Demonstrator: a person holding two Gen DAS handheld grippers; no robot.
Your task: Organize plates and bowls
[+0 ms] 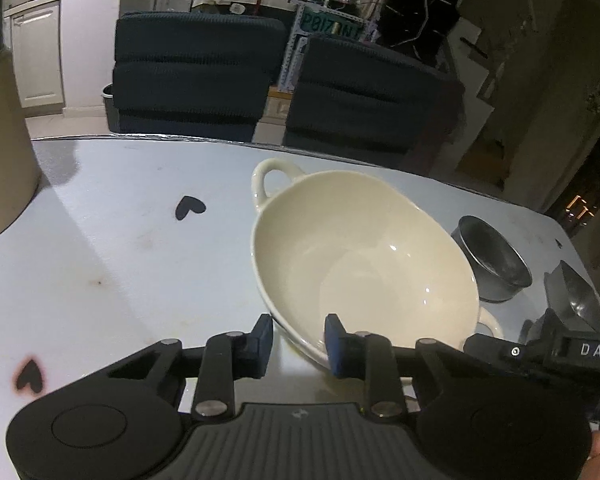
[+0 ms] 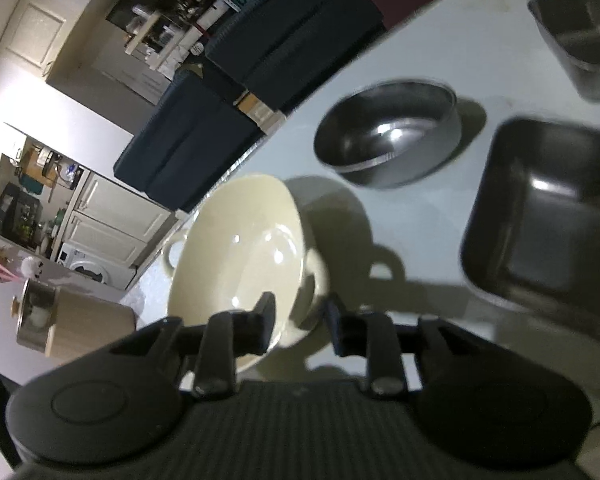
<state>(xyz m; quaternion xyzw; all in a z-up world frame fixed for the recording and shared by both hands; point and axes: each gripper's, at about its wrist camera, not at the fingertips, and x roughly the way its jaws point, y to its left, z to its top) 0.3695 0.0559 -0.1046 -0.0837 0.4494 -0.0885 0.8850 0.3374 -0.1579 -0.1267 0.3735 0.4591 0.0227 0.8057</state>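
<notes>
A cream two-handled bowl (image 1: 364,256) is tilted above the pale table (image 1: 120,264), its near rim between the fingers of both grippers. My left gripper (image 1: 298,340) straddles the near rim, one pad inside the bowl and one outside, seemingly clamped on it. My right gripper (image 2: 300,320) straddles the rim of the same bowl (image 2: 240,248) near a handle; a small gap shows beside the rim. A round steel bowl (image 2: 388,136) stands behind it, also in the left view (image 1: 492,264).
A dark square pan (image 2: 548,208) and a steel square container (image 2: 580,40) lie to the right. A beige canister (image 2: 72,320) stands on the left. Two dark chairs (image 1: 196,76) stand beyond the far table edge. Black heart marks (image 1: 188,206) dot the table.
</notes>
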